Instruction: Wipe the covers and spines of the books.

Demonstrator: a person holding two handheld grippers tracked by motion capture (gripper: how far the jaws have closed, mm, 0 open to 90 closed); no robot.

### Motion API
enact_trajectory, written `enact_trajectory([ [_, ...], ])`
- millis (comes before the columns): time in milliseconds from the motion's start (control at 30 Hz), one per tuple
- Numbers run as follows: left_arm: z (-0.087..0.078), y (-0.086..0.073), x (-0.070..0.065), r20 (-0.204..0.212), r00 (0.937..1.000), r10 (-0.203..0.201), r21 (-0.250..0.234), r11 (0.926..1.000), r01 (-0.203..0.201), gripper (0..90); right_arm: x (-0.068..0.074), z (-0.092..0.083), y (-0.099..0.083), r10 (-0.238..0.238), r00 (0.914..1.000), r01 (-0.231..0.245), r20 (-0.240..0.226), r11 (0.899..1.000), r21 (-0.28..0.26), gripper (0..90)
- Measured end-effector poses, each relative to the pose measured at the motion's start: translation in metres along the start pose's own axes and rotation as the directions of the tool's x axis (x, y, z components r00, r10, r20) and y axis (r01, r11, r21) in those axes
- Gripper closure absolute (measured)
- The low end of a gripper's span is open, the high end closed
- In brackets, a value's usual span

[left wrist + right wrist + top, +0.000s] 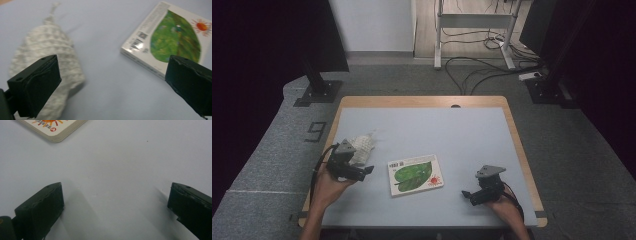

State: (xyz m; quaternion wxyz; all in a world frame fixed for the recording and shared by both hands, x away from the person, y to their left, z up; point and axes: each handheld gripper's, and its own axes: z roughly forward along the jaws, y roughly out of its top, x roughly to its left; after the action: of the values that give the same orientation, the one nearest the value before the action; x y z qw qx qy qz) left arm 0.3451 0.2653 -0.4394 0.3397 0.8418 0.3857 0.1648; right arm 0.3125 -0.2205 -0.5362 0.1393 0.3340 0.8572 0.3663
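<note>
High view: book (pixel 415 174) mid-table (pixel 472 130) (bare surface around), both grippers apart.

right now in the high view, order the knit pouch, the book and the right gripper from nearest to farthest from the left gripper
1. Knit pouch: right beside the left gripper, just behind it near the table's left edge.
2. Book: flat at the table's middle, to that gripper's right.
3. Right gripper: farthest, at the near right of the table, beyond the book.

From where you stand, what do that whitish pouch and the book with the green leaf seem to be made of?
The pouch looks knitted or crocheted from soft, matte yarn: ribbed rows show. The book looks like thick cardboard with a glossy printed cover: its edge shows stacked board pages.
</note>
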Motion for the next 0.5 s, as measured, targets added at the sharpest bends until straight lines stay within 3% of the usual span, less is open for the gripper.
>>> enact_trajectory([
  [267, 0.007, 0.01, 0.034, -0.045, 0.9987, -0.025, 0.012, 0.9996, 0.026, 2.9, 0.0, 0.0, 0.0, 0.002, 1.0, -0.002, 0.001, 1.0, -0.002, 0.0],
  [433, 0.018, 0.01, 0.051, -0.041, 0.9966, -0.071, 0.017, 0.9973, 0.072, 8.0, 0.0, 0.0, 0.0, 0.003, 1.0, -0.003, 0.0, 1.0, -0.004, 0.2],
  [500, 0.026, 0.008, 0.055, -0.048, 0.9963, -0.071, 0.037, 0.9967, 0.073, 10.4, 0.0, 0.0, 0.0, 0.004, 1.0, -0.004, 0.0, 1.0, -0.004, 0.3],
])
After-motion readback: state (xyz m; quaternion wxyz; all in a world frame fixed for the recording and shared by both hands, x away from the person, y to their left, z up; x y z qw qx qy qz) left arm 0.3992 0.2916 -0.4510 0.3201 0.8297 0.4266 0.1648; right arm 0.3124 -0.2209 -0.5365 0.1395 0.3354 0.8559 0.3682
